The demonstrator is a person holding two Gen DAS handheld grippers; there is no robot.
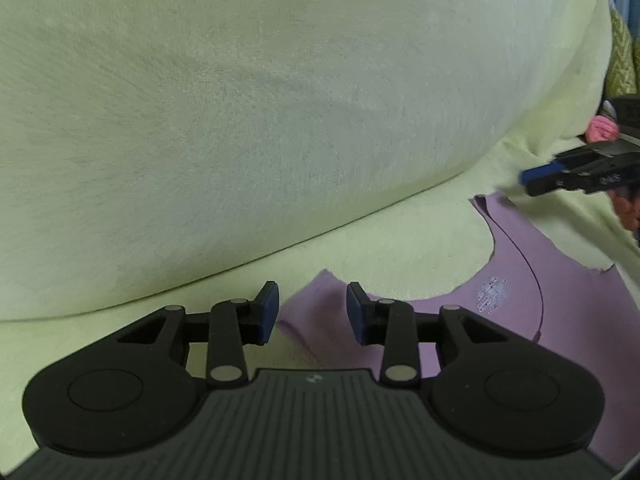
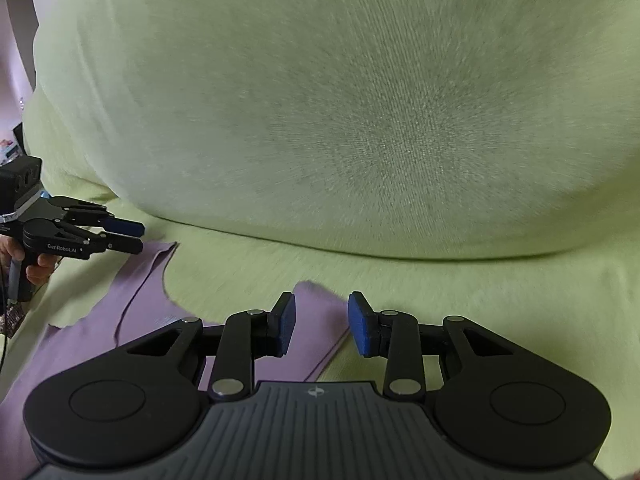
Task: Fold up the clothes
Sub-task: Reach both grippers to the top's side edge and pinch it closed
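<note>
Left wrist view: my left tongs point(image 1: 312, 312) are spread, pinching nothing, their blue pads hovering either side of a strap tip of the lilac top point(image 1: 560, 312). The top lies flat on a pale green sofa point(image 1: 280, 120), running off toward 4 o'clock, with a small silvery print point(image 1: 493, 295) near its neckline. At 3 o'clock my right tongs point(image 1: 538, 174) come in side-on, just above the other strap; from here I cannot tell their gap.

Right wrist view: my right tongs point(image 2: 322, 326) are also spread and empty, straddling the near strap of the top point(image 2: 100, 320), which spreads toward 8 o'clock. At 9 o'clock the left tongs point(image 2: 134, 236) sit over the far strap, a hand point(image 2: 34, 268) on the grip.

I judge each strap is lined up for a pinch, so that the shoulders could be lifted evenly. Whether the top is already folded below, I cannot see.
</note>
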